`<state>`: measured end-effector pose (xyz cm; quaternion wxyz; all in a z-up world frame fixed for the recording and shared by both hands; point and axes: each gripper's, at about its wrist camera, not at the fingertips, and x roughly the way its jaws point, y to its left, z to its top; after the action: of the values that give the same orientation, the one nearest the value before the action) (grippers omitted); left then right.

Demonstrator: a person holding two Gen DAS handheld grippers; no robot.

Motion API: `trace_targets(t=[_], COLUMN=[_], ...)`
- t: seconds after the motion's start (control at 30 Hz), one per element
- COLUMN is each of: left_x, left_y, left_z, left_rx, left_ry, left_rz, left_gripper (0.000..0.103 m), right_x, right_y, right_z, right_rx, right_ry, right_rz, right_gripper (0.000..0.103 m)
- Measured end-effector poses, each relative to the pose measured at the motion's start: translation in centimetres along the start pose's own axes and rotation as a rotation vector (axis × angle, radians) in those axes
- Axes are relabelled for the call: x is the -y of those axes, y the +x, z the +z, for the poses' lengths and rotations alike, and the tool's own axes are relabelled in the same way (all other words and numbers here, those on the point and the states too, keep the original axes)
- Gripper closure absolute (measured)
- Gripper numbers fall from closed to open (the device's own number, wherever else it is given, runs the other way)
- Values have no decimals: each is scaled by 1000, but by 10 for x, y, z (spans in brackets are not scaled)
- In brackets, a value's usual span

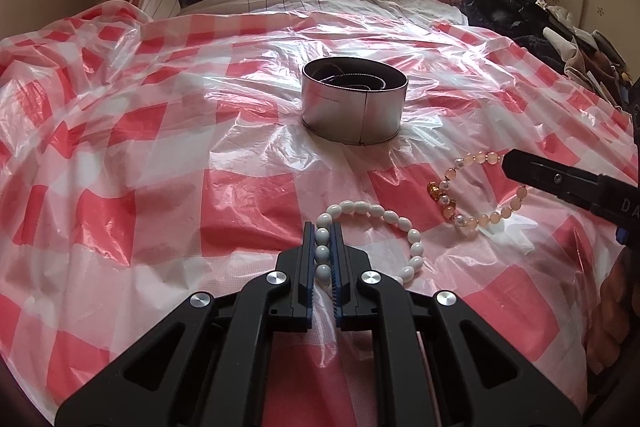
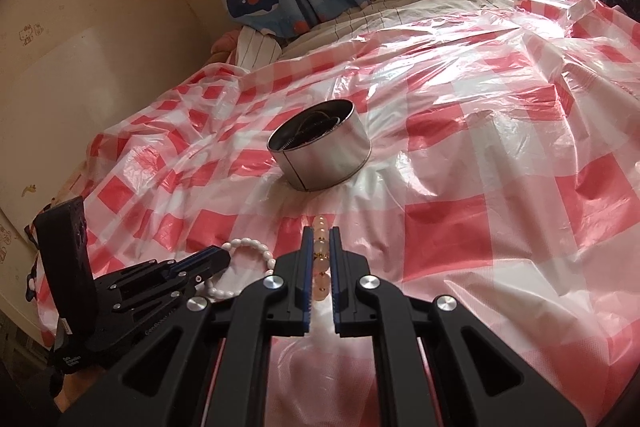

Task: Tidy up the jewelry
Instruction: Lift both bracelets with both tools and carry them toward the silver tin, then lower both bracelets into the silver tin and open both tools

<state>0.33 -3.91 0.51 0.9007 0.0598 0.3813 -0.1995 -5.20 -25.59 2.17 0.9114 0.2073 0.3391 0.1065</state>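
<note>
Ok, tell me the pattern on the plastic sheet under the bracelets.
Red-and-white check on the plastic sheet, glossy and wrinkled. Clearest in the left wrist view.

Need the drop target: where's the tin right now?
The tin sits upright on the checked sheet, centre of both wrist views, beyond the white bracelet in the left gripper and the peach bracelet in the right gripper.

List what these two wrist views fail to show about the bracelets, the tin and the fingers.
- Round tin: contents dark in both views; only coiled outlines show, the near wall hiding the bottom.
- White bead bracelet: its near stretch is hidden behind the left gripper.
- Peach bead bracelet: in the right wrist view the right gripper hides most of it.
- Right gripper: cut off by the left wrist view's right edge.
</note>
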Motion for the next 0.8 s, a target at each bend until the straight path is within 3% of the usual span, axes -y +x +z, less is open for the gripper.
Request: trace_targets(t=[0.2,0.37,0.8], left_x=[-2,-5,10], left_y=[-3,-12,-31], left_z=[1,11,76], left_rx=[17,53,162], left_ry=[-15,-83,-120], left_rz=[-17,-95,-178], left_gripper=[96,96,96], right_x=[-4,-9,-23], right_y=[-10,-12,1], right_z=[3,10,56], right_rx=[49,55,72], right_ry=[-8,0,-58], right_rz=[31,67,115], right_gripper=[95,95,95])
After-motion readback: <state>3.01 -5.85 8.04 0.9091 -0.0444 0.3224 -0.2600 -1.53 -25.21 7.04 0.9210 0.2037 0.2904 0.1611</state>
